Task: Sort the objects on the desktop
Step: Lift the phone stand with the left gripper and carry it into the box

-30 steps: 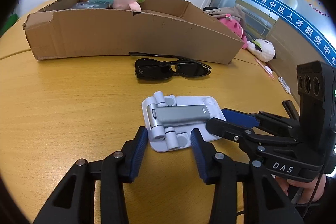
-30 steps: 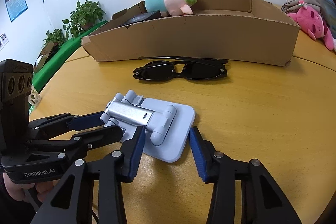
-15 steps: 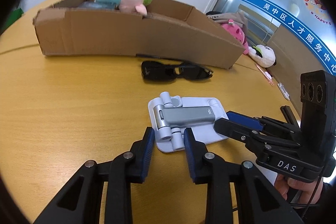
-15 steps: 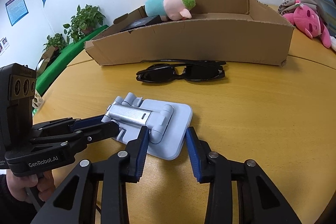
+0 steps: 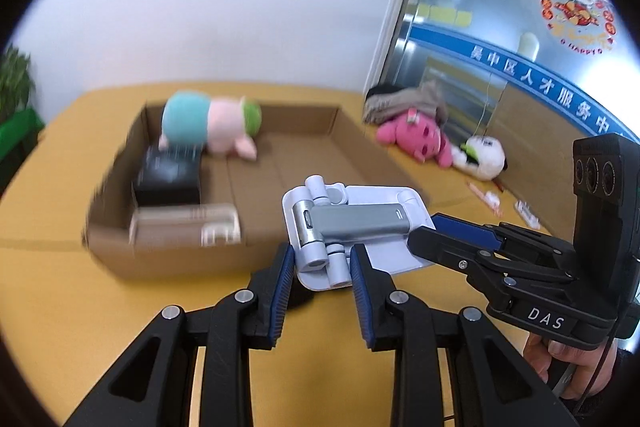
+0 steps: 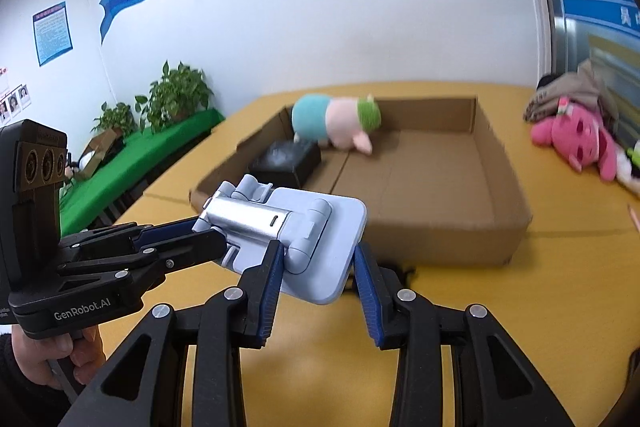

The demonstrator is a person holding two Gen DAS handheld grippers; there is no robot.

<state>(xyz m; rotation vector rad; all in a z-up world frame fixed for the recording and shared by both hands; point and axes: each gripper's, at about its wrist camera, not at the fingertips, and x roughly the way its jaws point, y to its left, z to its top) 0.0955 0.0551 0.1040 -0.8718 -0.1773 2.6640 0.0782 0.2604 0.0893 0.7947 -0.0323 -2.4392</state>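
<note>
Gripping one folded phone stand [image 5: 352, 227] between them, both grippers have it clear of the yellow counter [image 5: 52, 291], in front of the near wall of the cardboard box [image 5: 304, 151]. The left gripper [image 5: 320, 269] has its jaws closed on the hinge end, pads pressing the pale plastic knuckles; the right gripper [image 6: 314, 273] clamps the flat base plate across its width.

It looks rigid and light — a plastic plate with a grey metal arm folded flat on it. The hinges are the weak point: I judge the arm could swing open if taken by the arm alone, so the plate edges make the surer hold. The smooth plastic may slip under the ribbed blue pads if the two hands pull apart.

Inside the box, a plush toy [image 5: 208, 125] lies at the far left corner beside a black box [image 5: 168, 177]; the right half of the floor is bare — room enough to set the stand down.
</note>
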